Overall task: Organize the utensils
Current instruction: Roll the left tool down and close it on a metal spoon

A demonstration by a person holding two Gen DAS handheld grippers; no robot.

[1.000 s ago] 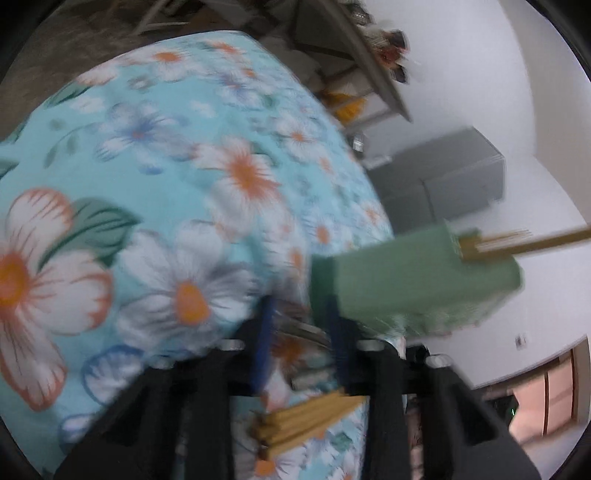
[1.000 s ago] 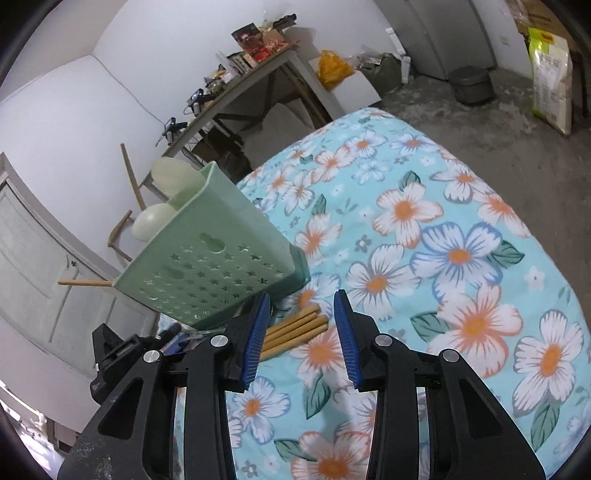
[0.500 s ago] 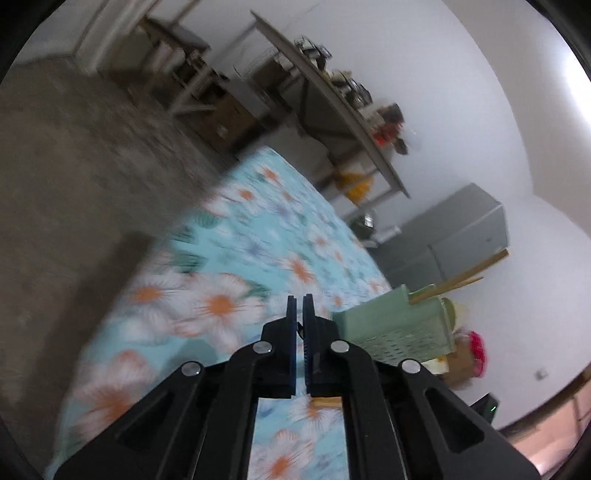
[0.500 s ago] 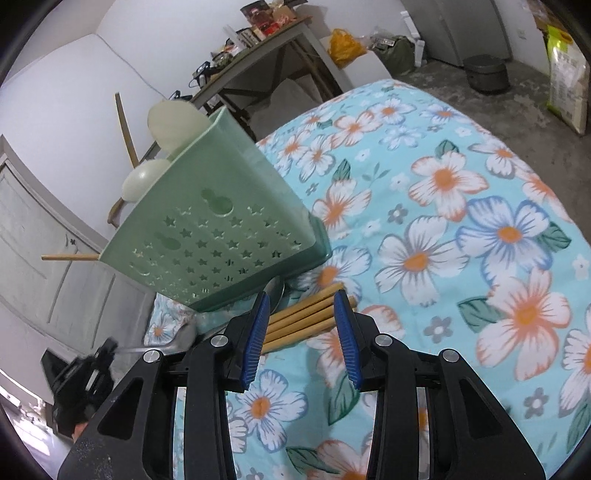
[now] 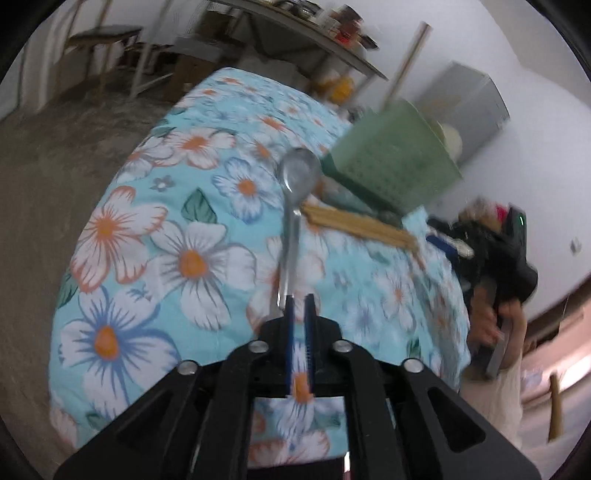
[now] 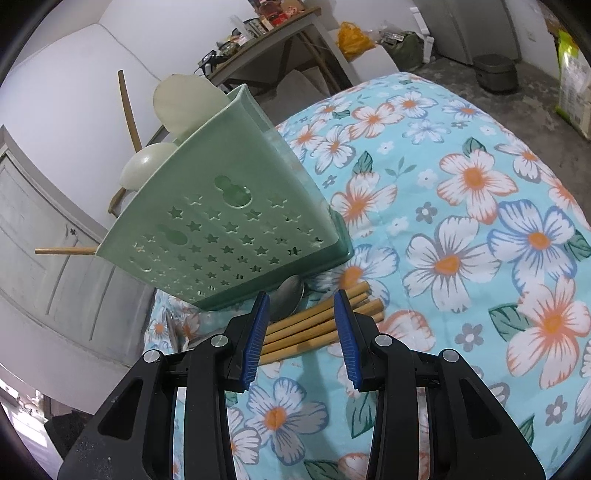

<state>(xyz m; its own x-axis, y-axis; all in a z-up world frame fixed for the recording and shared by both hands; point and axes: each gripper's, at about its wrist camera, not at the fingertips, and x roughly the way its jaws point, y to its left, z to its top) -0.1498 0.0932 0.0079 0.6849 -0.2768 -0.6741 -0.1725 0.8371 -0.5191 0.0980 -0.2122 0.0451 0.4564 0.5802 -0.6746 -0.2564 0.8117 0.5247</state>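
Observation:
A metal spoon (image 5: 296, 177) lies on the flowered bedspread (image 5: 192, 258), its bowl by the base of the green star-punched utensil holder (image 5: 391, 166). The handle's end meets the left pad's tip of my left gripper (image 5: 299, 306). Its jaws are opening, and cloth shows through the narrow gap. My right gripper (image 6: 301, 325) hangs open over a bundle of bamboo chopsticks (image 6: 317, 325), touching none. The spoon's bowl (image 6: 288, 295) shows beside the bundle. White spoons (image 6: 184, 99) and a chopstick stick out of the holder (image 6: 229, 206).
A person's hand (image 5: 484, 317) is at the bed's right edge. A cluttered table (image 6: 273, 33) stands behind the bed, with a yellow bag (image 6: 354, 37) under it. A grey pot (image 6: 495, 72) and a sack (image 6: 572, 85) sit on the concrete floor.
My left gripper was shut half a second ago and facing the floor; it has swung round to the spoon and its pads have parted slightly. My right gripper edged closer to the chopsticks, its opening unchanged.

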